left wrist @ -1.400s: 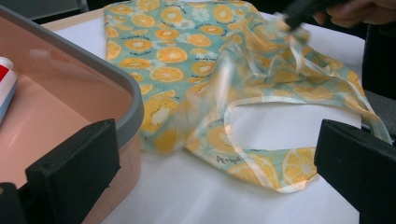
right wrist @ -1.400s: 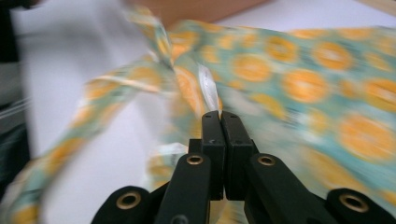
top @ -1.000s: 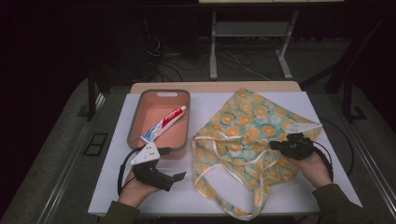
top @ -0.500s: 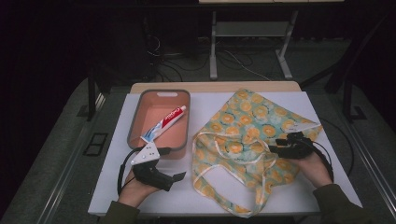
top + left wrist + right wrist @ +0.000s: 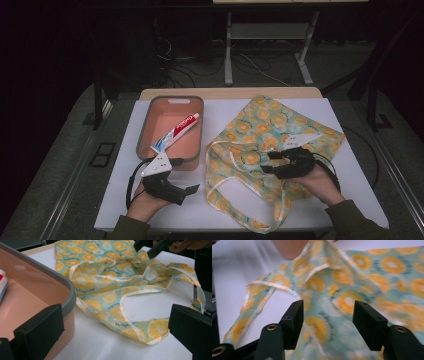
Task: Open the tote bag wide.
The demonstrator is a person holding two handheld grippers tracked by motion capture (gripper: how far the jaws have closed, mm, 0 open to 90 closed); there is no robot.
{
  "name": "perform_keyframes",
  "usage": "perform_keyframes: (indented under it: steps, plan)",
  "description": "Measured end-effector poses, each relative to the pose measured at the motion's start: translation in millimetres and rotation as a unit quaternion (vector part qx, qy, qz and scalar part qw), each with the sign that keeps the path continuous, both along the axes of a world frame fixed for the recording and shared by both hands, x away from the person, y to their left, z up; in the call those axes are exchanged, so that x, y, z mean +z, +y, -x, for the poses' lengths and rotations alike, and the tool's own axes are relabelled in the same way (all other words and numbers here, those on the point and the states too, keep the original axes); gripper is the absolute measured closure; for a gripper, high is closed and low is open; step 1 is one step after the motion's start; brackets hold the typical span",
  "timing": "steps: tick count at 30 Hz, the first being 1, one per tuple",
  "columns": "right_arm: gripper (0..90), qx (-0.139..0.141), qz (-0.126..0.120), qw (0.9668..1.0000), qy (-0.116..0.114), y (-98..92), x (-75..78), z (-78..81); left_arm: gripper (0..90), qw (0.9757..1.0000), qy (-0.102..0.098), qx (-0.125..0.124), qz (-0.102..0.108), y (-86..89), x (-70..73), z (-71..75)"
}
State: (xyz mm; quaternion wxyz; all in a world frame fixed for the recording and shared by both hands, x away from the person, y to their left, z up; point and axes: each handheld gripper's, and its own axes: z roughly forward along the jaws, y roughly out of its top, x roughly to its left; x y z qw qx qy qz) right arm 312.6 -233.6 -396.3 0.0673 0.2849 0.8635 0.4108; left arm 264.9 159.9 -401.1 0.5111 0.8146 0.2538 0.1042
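A green cloth tote bag (image 5: 260,127) printed with orange slices lies flat on the right half of the white tabletop (image 5: 120,195), its handles (image 5: 235,177) looped toward the front. A toothpaste tube (image 5: 176,132) lies inside the salmon tray (image 5: 145,125) at the left. My left gripper (image 5: 186,176) rests in front of the tray, open and empty, with one jaw beside the tray's grey rim (image 5: 68,288) and the bag (image 5: 105,277) ahead. My right gripper (image 5: 270,161) hovers over the bag's middle, open, with fabric (image 5: 362,270) below its jaws.
The tabletop's front edge runs just under both forearms. Bare white surface lies between tray and bag and in front of the bag's handles (image 5: 125,312). Beyond the table are a dark floor, cables and the metal legs of another table (image 5: 229,55).
My right gripper has slid left across the bag toward its middle and the handles. The left gripper, tray and tube have stayed put.
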Motion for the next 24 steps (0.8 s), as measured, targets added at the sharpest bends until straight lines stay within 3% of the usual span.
perform_keyframes:
  steps: [1,5,8,9,14,19,24]
  plan:
    - [39.9,0.013,0.008,0.9998,0.011,10.9,-5.8,-1.3,0.0,1.0,0.0,0.0,0.0,-0.1,0.0,0.1]
    - [43.5,0.03,0.028,0.999,0.02,29.0,-16.9,-5.0,0.0,1.0,0.0,0.0,0.002,0.1,0.0,0.0]
    - [44.8,0.035,0.033,0.9985,0.028,34.7,-22.4,-7.1,0.0,1.0,-0.001,0.0,0.001,0.4,0.1,0.0]
    - [48.6,0.035,0.044,0.9979,0.03,38.7,-27.7,-9.1,0.0,1.0,-0.001,0.0,0.002,0.4,0.1,0.1]
    - [56.0,0.037,0.048,0.9975,0.036,42.4,-34.4,-13.3,0.0,1.0,-0.001,0.0,0.002,0.5,0.3,0.1]
    - [67.5,0.044,0.054,0.9966,0.045,43.8,-40.1,-15.2,0.0,1.0,0.0,-0.001,0.001,0.6,0.0,-0.2]
    - [88.7,0.054,0.067,0.9954,0.041,45.3,-43.9,-13.8,0.0,1.0,0.0,-0.001,0.002,0.0,0.0,0.1]
